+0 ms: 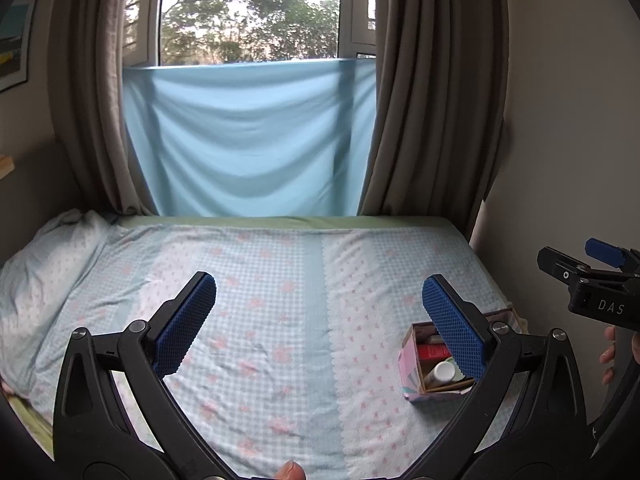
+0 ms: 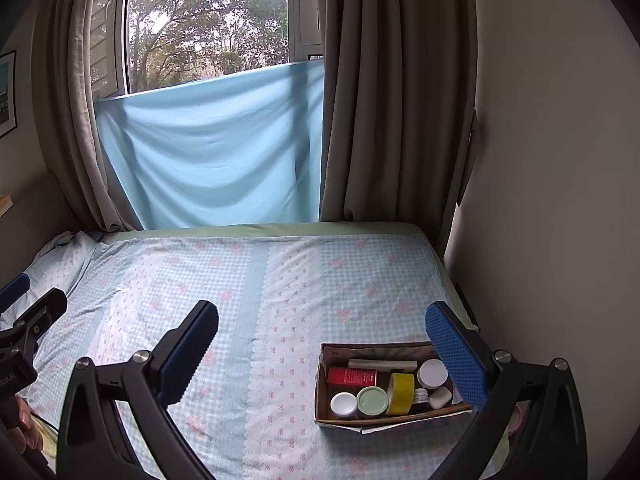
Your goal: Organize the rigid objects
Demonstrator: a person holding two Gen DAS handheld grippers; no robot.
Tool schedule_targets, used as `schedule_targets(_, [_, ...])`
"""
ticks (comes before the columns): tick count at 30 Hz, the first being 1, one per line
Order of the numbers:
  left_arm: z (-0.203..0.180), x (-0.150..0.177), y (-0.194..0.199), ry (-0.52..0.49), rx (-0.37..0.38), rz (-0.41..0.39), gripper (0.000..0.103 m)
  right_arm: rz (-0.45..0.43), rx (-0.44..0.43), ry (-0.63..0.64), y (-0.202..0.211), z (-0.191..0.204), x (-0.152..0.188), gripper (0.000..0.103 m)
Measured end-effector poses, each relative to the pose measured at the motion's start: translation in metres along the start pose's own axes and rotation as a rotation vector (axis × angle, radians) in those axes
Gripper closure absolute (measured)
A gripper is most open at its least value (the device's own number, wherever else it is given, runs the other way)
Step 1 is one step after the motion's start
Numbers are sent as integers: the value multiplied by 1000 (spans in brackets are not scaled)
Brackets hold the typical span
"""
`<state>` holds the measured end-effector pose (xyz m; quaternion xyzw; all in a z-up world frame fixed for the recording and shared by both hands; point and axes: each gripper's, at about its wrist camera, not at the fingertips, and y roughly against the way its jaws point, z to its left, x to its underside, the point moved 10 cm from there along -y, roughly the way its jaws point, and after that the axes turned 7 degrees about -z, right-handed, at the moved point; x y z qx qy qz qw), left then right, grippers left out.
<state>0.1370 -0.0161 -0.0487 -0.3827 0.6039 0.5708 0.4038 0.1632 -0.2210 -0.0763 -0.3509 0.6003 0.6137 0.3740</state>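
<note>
- Fingers (image 1: 188,320) of my left gripper (image 1: 320,316), faced with blue textured pads, are spread wide and grasp nothing; they hang above the bed (image 1: 280,280) with its pale blue checked sheet printed with pink flowers.
- Fingers (image 2: 192,344) of my right gripper (image 2: 322,344) are likewise released and empty, hovering over the right part of the same bed.
- Task items sit together in a small open cardboard box with a pink patterned outside (image 2: 324,412), which rests on the sheet near the right edge of the bed, just ahead of my right-hand finger.
- Box contents, as seen in the right wrist view: a red rectangular carton (image 2: 352,377), a white-lidded jar (image 2: 343,403), a pale green round lid (image 2: 373,399), a yellow roll of tape standing on edge (image 2: 401,393), a second white-lidded jar (image 2: 433,374), a small white rounded piece (image 2: 440,397) and a long pale tube (image 2: 380,364) along the far wall.
- Step in hand, by my judgement: either the start, before anything is lifted out, or the end, with everything already boxed. No loose item is visible on the sheet.
- Next move, if unpacking: lower my right gripper over the box and straddle one upright item, the yellow tape roll being the easiest to reach.
- Caution: the items stand tightly packed, so the fingers need to enter without nudging neighbours, and the light box may shift on the soft sheet.
</note>
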Motion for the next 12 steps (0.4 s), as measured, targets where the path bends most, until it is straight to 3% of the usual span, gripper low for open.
schedule_targets(5, [0, 2, -6, 7, -11, 17, 0, 4, -3, 7, -4, 1, -1, 0])
schedule_targets(12, [1, 3, -14, 33, 28, 7, 0, 23, 2, 2, -15, 2, 0, 0])
